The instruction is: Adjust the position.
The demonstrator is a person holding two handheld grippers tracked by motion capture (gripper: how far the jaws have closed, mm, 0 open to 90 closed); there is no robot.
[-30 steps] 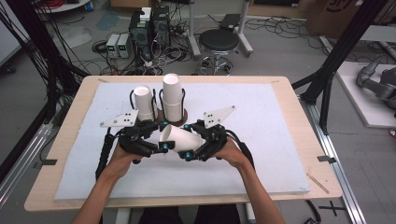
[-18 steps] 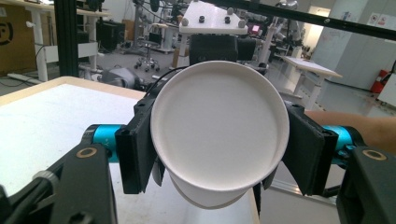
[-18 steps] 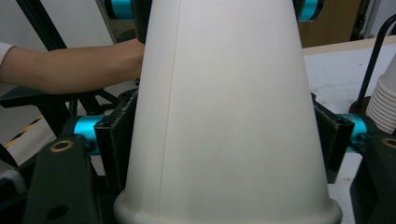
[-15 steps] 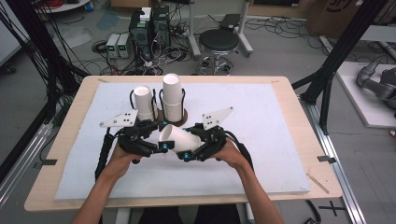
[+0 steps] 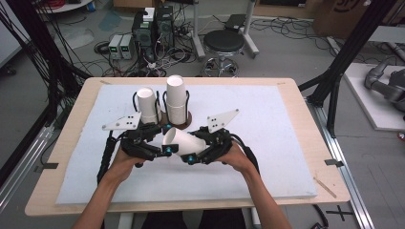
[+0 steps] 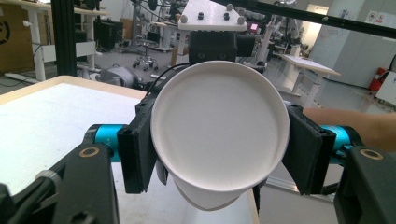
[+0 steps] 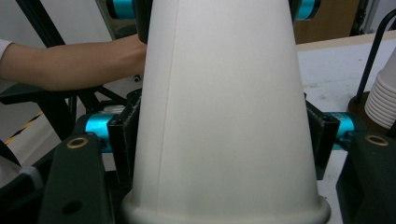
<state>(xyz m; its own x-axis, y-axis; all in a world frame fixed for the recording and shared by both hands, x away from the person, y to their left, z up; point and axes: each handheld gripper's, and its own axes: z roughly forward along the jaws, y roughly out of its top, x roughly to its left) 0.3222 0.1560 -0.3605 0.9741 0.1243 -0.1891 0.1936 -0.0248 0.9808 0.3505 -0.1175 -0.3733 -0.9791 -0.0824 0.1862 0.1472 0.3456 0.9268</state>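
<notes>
White paper cup, unmarked, held on its side above the white mat. Left gripper pinches its base end; right gripper, jaws just closed, clamps its rim end. Behind, two cup stacks stand in a wire holder.

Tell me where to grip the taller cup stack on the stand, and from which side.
Grip the taller cup stack on its bare upper wall, above the black wire guides. Come from the front-right, since the shorter stack crowds its left. The cups are inverted and taper upward, so clamp low enough not to slip off.
</notes>
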